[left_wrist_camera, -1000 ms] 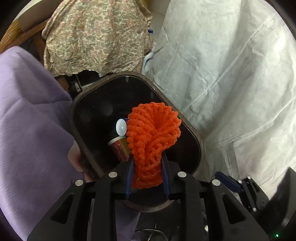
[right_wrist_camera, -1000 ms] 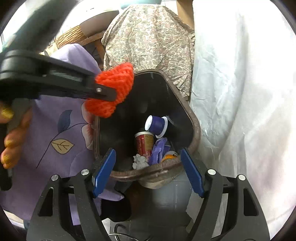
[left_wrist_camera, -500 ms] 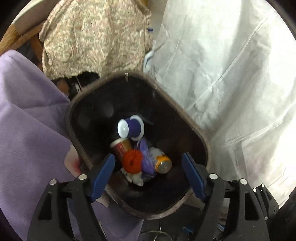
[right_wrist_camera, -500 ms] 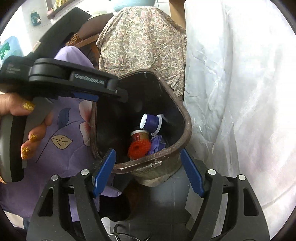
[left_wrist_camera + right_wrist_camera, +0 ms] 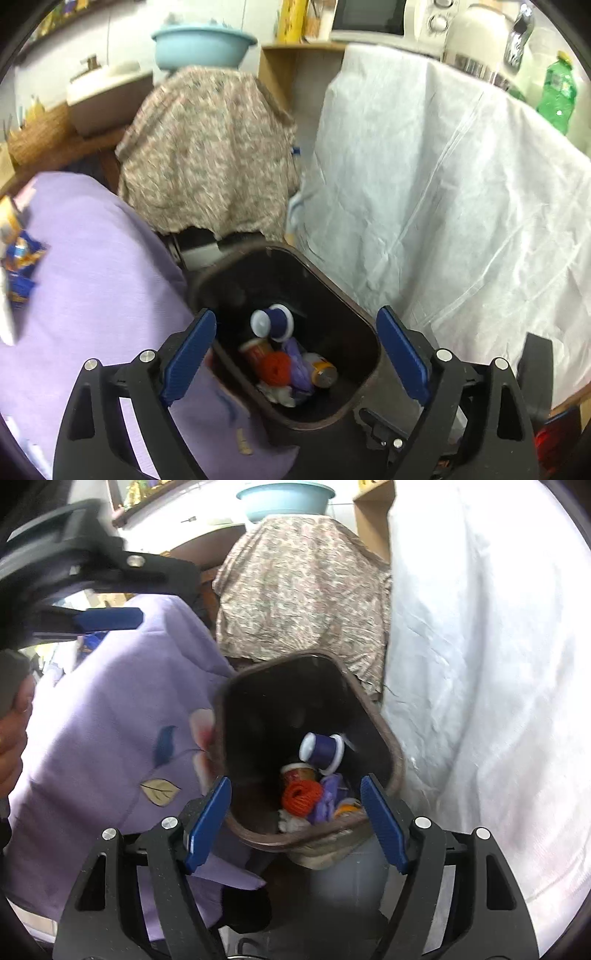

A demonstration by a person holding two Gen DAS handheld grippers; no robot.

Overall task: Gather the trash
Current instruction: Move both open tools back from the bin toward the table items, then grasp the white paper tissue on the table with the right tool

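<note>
1. The left claw [image 5: 295, 354] hangs above the dark bin [image 5: 360, 317], its jaws opening with nothing between them.
2. The right claw [image 5: 295, 821] sits at the bin's near rim, spread wide and holding nothing.
3. Inside the bin, the orange net ball [image 5: 301, 797] lies on the trash, touching a red can [image 5: 297, 773] and just below a blue spool [image 5: 322, 752].
4. Left of the bin is a purple cloth [image 5: 110, 738]; behind it, a floral cover [image 5: 299, 590]; to its right, a white sheet [image 5: 480, 664].

one bin [image 5: 369, 334]; one orange net [image 5: 275, 367]; two cans [image 5: 323, 371]
</note>
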